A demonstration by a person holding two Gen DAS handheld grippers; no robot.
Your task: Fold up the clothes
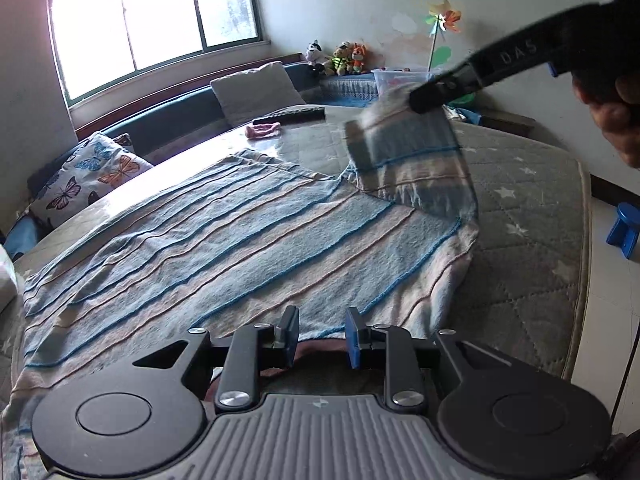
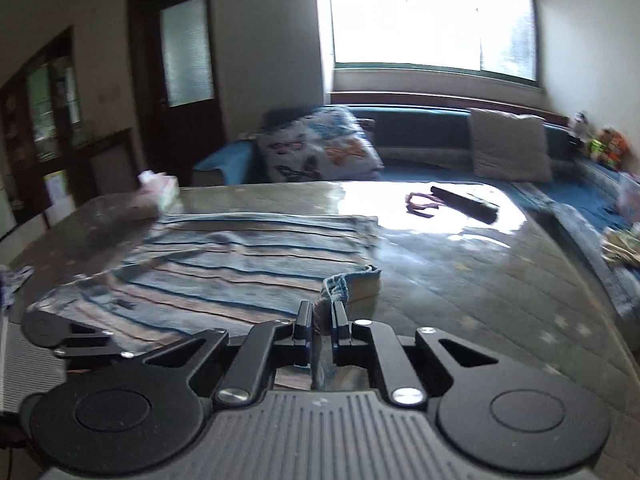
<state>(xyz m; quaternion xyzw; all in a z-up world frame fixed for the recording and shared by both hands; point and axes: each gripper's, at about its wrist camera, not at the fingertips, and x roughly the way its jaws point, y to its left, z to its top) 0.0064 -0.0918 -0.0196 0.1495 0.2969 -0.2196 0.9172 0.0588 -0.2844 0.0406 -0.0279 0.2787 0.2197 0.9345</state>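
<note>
A knit sweater [image 1: 224,232] with blue and pink stripes lies spread flat on a grey quilted star-print mat [image 1: 528,208]. My left gripper [image 1: 321,324] is open at the sweater's near hem, with nothing between its fingers. The right gripper [image 1: 430,96], held by a hand [image 1: 612,120], is shut on the cuff of the sleeve [image 1: 416,160] and holds it up above the sweater's right side. In the right wrist view the right gripper [image 2: 322,320] pinches the bunched sleeve cuff [image 2: 352,282] over the sweater [image 2: 224,264]. Part of the left gripper's body [image 2: 72,336] shows at the left.
A black bar-shaped object [image 1: 292,114] and a small pink cloth [image 1: 264,130] lie at the far end of the surface. Behind it a bench holds a butterfly pillow [image 1: 92,176], a grey pillow [image 1: 256,92] and stuffed toys [image 1: 340,58]. A blue stool [image 1: 626,232] stands on the floor at the right.
</note>
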